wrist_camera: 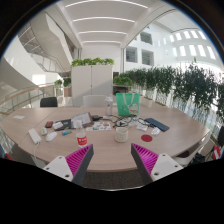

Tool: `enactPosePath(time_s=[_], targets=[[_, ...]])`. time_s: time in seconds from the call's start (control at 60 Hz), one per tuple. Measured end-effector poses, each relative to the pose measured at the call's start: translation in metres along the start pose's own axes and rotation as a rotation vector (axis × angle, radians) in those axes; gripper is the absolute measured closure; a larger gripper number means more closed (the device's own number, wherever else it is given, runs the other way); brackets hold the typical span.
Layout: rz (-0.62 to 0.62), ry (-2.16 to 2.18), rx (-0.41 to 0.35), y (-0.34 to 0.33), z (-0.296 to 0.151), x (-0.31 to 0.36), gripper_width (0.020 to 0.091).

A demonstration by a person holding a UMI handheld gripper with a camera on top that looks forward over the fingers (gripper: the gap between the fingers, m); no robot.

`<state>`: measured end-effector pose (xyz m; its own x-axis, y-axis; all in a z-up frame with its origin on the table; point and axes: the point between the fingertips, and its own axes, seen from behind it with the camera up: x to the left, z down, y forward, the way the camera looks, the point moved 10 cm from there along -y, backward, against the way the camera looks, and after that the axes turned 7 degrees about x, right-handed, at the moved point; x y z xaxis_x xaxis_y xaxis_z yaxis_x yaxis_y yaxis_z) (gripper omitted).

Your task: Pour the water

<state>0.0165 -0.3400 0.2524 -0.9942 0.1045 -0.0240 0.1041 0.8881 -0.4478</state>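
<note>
Tongs [112,160] are hanging wide open in front of me, gripping nothing, the magenta pads [80,158] showing on the inner faces of both fingers with bare wood between them. I'm looking over a big oval wooden counter [100,152] that is carrying a scatter of things well beyond the fingers. A small clear cup [121,133] is standing just ahead of the gap between the fingers, and I'm not able to tell whether it is holding any water. A pink cup [82,141] is sitting ahead of the left finger, and a small red lid-like thing [146,137] is lying to the right of the clear cup. Farther back a green bag [127,103] is standing upright, with a clear bottle [110,108] just beside it, hard to make out. The rest of the clutter is too small to name: dark flat shapes, papers, cables. Green plants [185,88] are lining the right side beyond the counter, and white cabinets [93,79] are standing behind it.
</note>
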Motion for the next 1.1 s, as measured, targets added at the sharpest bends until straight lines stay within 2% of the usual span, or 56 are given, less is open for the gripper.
enactPosePath(time_s=[0.233, 0.383, 0.55, 0.683, 0.917, 0.95, 0.983, 1.0, 1.05, 1.1], targets=[[-0.078, -0.005, 0.003, 0.023, 0.016, -0.005, 0.0272], [-0.185, -0.027, -0.024, 0.066, 0.031, 0.028, 0.0271], [-0.269, -0.056, -0.019, 0.14, 0.048, 0.08, 0.027], [-0.321, -0.088, -0.031, 0.211, 0.044, 0.123, 0.027], [-0.278, -0.121, -0.103, 0.312, 0.015, 0.163, 0.0273], [-0.285, -0.121, -0.094, 0.32, 0.015, 0.168, 0.0325], [-0.305, -0.121, -0.091, 0.328, 0.014, 0.168, 0.0474], [-0.297, -0.128, -0.096, 0.331, 0.013, 0.168, 0.0603], [-0.288, -0.135, -0.115, 0.335, 0.01, 0.169, 0.0607], [-0.275, -0.155, -0.109, 0.333, 0.012, 0.173, 0.066]])
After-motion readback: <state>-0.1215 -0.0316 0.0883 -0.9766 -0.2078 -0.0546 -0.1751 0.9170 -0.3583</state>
